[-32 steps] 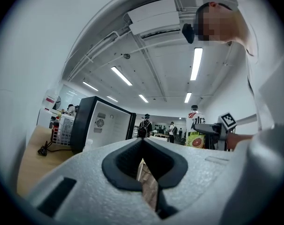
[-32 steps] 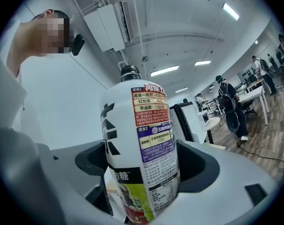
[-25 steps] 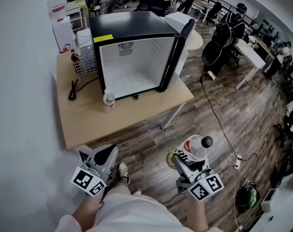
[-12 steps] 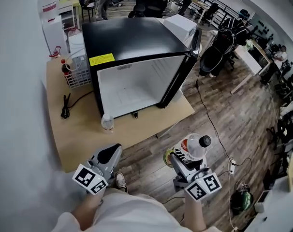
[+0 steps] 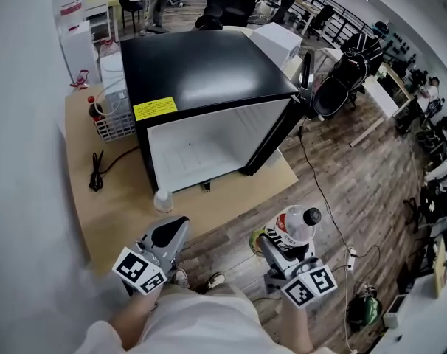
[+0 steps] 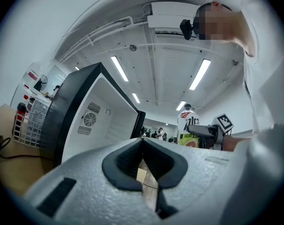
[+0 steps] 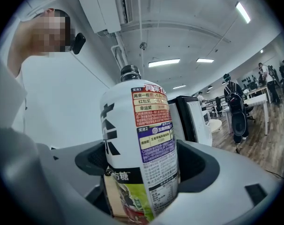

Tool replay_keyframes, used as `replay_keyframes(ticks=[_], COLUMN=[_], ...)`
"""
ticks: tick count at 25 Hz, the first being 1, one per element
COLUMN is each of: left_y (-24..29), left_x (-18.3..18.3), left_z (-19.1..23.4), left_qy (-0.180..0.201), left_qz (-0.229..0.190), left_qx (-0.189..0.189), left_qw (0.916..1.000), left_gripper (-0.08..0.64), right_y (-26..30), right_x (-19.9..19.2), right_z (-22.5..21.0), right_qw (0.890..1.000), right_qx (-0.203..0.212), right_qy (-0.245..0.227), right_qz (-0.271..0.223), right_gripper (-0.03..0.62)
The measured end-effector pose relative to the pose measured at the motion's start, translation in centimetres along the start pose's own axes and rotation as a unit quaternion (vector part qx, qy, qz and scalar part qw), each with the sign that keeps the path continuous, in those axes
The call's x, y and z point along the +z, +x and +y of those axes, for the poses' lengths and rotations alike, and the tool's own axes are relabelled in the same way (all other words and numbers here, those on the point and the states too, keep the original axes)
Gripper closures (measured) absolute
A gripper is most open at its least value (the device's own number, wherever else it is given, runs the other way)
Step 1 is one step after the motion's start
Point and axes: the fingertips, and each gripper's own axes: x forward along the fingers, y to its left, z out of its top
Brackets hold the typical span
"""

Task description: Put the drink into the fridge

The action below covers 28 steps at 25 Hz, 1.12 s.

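1. The right tool [image 5: 277, 242] is clamped on a white plastic drink bottle [image 5: 294, 225] with a black cap and a red, purple and green printed label. In the right gripper view its dark padded jaws press the bottle's lower body from both sides. The bottle's base is cut off at the bottom of that view.
2. The left tool [image 5: 172, 231] has its jaws together. The left gripper view shows the dark ribbed pads meeting in a thin seam with nothing between them.
3. Both tools have grey, grainy moulded shells and carry a black-and-white marker cube. They are held low over the brown wood-plank floor [image 5: 341, 198], in much the same spots in the head view as half a second ago, with the drink bottle still gripped.
4. Since that earlier frame the black box-shaped fridge [image 5: 201, 65] has grown larger in the head view. Its glossy top now fills more of the picture, and its smooth white interior shows as a narrower band. One shoe [image 5: 215, 279] has come forward between the tools.
5. The fridge stands on a pale wooden counter [image 5: 109, 212], well apart from the drink bottle. Its door [image 5: 305, 72] is swung open at the right and seen edge-on.
6. A small clear plastic bottle [image 5: 163, 201] stands on the counter before the fridge's front left corner. Its contents are too small to make out.
7. A white wire basket [image 5: 109, 124] sits against the fridge's left side, partly hidden by it. A black cord [image 5: 96, 174] lies loose on the counter nearby.
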Motion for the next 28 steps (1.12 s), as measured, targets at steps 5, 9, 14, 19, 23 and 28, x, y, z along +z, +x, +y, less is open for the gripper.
replay_keyframes(ticks=[5,9,14,19,23,28], left_y=[2.6,3.8,4.7,5.5,6.2,6.3], left_x=[1.1,2.3,2.7,2.5,2.5,2.4], left_z=[0.5,0.7,1.6,2.0,2.0,2.0], left_qy=[0.021,0.041,0.057,0.060,0.069,0.077], left_qz=[-0.015,-0.030,-0.030,-0.031,-0.027,-0.019], left_qx=[0.015,0.049,0.093,0.125,0.135,0.147], left_qw=[0.9996,0.9975,0.9935,0.9899,0.9880,0.9859], left_gripper=[0.546,0.546,0.546,0.546,0.546,0.546], right_y=[2.8,4.5,7.1,9.0,10.6,11.7], right_x=[0.5,1.3,1.8,1.4,0.3,-0.5], right_z=[-2.0,-3.6,-5.3,-6.7,-7.4,-7.5], right_qw=[1.000,0.998,0.994,0.991,0.990,0.988], right_qx=[0.031,0.067,0.105,0.128,0.137,0.149], right_qy=[0.001,0.001,0.001,-0.010,-0.015,-0.019], right_qz=[-0.001,0.001,0.010,0.025,0.036,0.043], right_gripper=[0.163,0.163,0.163,0.163,0.163,0.163])
